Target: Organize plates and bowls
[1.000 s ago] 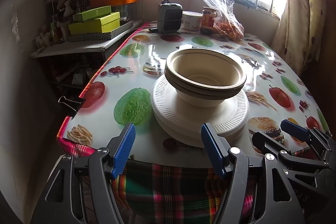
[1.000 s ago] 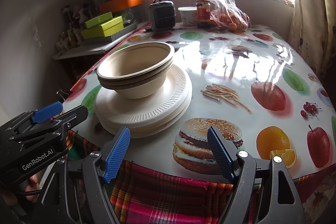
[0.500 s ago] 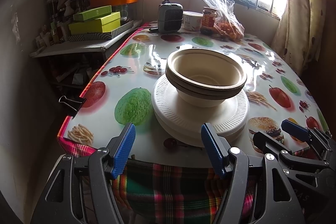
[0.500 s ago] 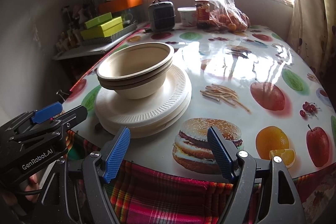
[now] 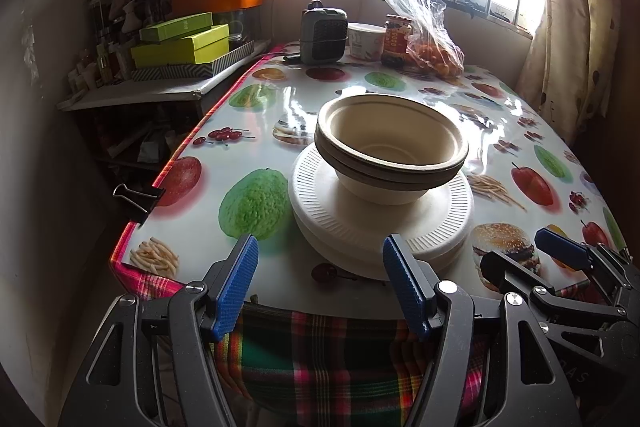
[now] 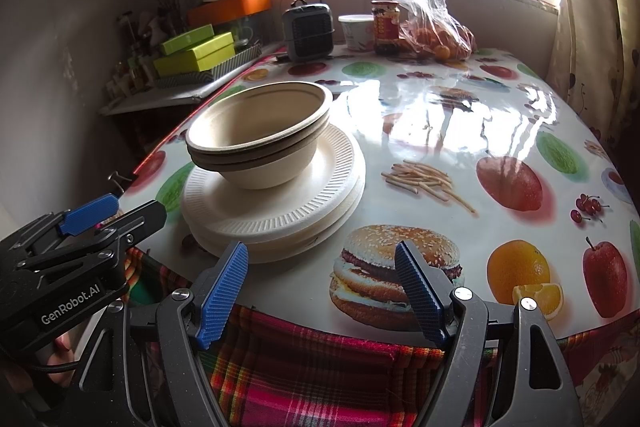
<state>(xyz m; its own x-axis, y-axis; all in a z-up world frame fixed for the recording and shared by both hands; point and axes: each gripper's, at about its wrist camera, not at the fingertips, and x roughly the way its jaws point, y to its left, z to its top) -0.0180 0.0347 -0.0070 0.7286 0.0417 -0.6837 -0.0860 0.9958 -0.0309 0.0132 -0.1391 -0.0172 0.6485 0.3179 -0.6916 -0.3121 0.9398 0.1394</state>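
Observation:
Nested beige paper bowls (image 5: 390,147) (image 6: 260,143) stand upright on a stack of white ribbed paper plates (image 5: 320,203) (image 6: 336,187) near the front edge of the table. My left gripper (image 5: 320,275) hovers open just short of the plates' near rim, with nothing between its blue pads. In the right wrist view my right gripper (image 6: 320,287) is open too, over the table's front edge to the right of the stack, above a printed hamburger. Each gripper shows at the side of the other's view: the right one (image 5: 560,259), the left one (image 6: 92,215).
A glossy fruit-print tablecloth (image 6: 460,131) covers the table, with a plaid cloth hanging at the front. At the far end stand a small dark heater (image 5: 323,35), a white tub (image 5: 365,41), a jar (image 5: 396,39) and a bag of oranges (image 5: 434,57). Green boxes (image 5: 180,43) sit on a left shelf.

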